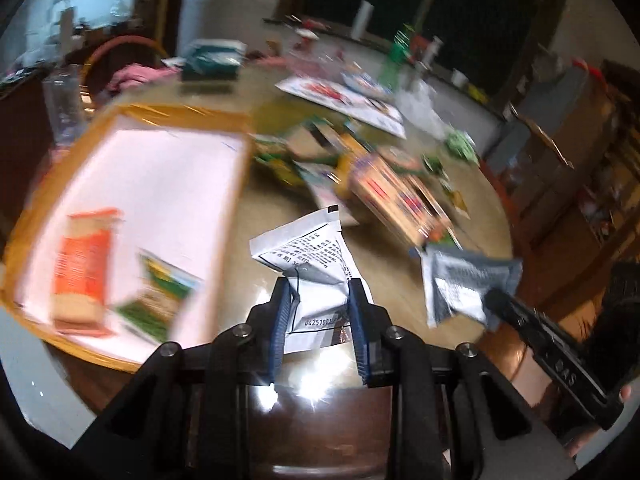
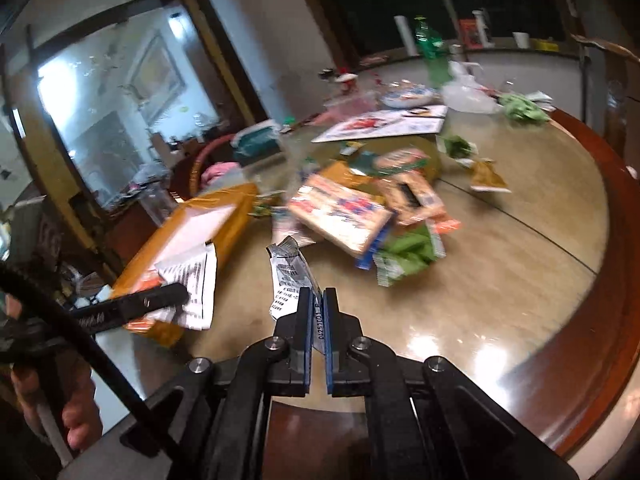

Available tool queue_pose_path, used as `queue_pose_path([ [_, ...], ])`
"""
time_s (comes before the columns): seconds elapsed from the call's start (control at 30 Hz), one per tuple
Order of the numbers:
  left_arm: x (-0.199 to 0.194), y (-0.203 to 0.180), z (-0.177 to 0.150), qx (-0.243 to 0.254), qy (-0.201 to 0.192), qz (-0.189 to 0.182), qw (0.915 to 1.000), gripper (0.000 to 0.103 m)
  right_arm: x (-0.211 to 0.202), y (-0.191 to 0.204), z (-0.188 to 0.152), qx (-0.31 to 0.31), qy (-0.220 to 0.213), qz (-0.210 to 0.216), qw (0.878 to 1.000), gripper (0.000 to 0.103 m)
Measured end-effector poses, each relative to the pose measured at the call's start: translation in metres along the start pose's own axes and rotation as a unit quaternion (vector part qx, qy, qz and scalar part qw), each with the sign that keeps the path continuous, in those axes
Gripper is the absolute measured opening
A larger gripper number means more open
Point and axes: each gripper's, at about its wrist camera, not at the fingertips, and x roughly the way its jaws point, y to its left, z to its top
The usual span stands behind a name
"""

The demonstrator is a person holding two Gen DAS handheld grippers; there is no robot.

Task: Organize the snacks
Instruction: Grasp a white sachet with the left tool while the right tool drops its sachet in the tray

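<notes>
Left gripper (image 1: pixel 320 292): blue-padded fingers (image 1: pixel 281 312) clamped on a white printed sachet (image 1: pixel 308 248), crumpled between the pads, held above the bench (image 1: pixel 400 280). Same sachet seen from the right wrist view (image 2: pixel 192 276), black finger across it, in front of the tray.

Right gripper (image 2: pixel 317 308): fingers (image 2: pixel 306 320) pressed nearly together on a thin silver-grey sachet (image 2: pixel 290 272), edge-on between the pads, upper end sticking up crumpled. In the left wrist view the same packet (image 1: pixel 460 280) hangs off the black finger tip at right, clear of the bench surface as far as can be told.

Orange-rimmed tray (image 1: pixel 236 184) with white liner sits at left on the bench. Inside it: orange snack pack (image 1: pixel 82 268) and a green-yellow pack (image 1: pixel 160 296), side by side, near the tray's near end. Blurred; labels unreadable.

Loose snack pile (image 2: pixel 360 208) mid-bench, just right of the tray: flat orange-red box on top, green packets (image 2: pixel 404 252) at its near edge, more wrappers behind. Small yellow packet (image 2: pixel 486 178) apart at right.

Further back: flat printed board (image 2: pixel 384 124), green bottle (image 2: pixel 432 52), clear plastic bag (image 2: pixel 468 96), teal box (image 2: pixel 256 140). A hand (image 2: pixel 80 412) grips the left handle at lower left.

Heavy motion blur in both views.
</notes>
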Motion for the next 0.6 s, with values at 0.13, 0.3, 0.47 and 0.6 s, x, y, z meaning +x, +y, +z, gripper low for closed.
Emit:
queue_pose_path([
  [0.13, -0.015, 0.045, 0.016, -0.038, -0.03, 0.033, 0.9983, 0.03, 0.023, 0.033, 0.012, -0.019, 0.011, 0.046, 0.999, 0.002],
  [0.3, -0.006, 0.106, 0.032, -0.084, -0.036, 0.076, 0.9929, 0.03, 0.075, 0.085, 0.034, -0.061, 0.039, 0.088, 0.993, 0.002],
  [0.47, 0.01, 0.153, 0.057, -0.109, -0.03, 0.096, 0.989, 0.03, 0.128, 0.121, 0.048, -0.077, 0.072, 0.117, 0.988, 0.002],
  [0.6, 0.027, 0.179, 0.074, -0.119, -0.01, 0.126, 0.9848, 0.03, 0.166, 0.144, 0.046, -0.089, 0.104, 0.114, 0.984, 0.002],
])
